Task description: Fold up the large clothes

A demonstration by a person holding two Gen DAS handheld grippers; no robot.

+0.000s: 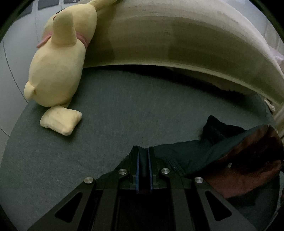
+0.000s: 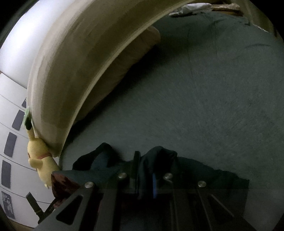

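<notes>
Right now the left gripper (image 1: 143,154) is pinched nearly closed on a fold of the dark garment (image 1: 191,156), the cloth squeezed between its blue-edged pads. From that grip the garment runs off to the gripper's right, where a reddish-brown lining (image 1: 252,167) shows on its turned-up side, and a dark bunched end pokes up just ahead of that. Under and ahead of the gripper lies the grey-green bed cover (image 1: 124,106). Ahead and to its left a yellow plush toy (image 1: 58,71) leans against the beige padded headboard (image 1: 177,40), which runs across the far side; the toy's foot rests on the cover.

The right gripper (image 2: 144,160) is likewise clamped narrow on a bunched fold of the same garment (image 2: 159,156), with cloth standing up between the jaws. The garment spreads to both sides of it on the cover (image 2: 213,88), a dark end lying to its left and the reddish-brown lining (image 2: 62,183) beyond that. Further left the plush toy (image 2: 40,163) sits at the end of the headboard (image 2: 74,62). Far ahead, some pale crumpled cloth (image 2: 188,8) lies at the cover's edge.
</notes>
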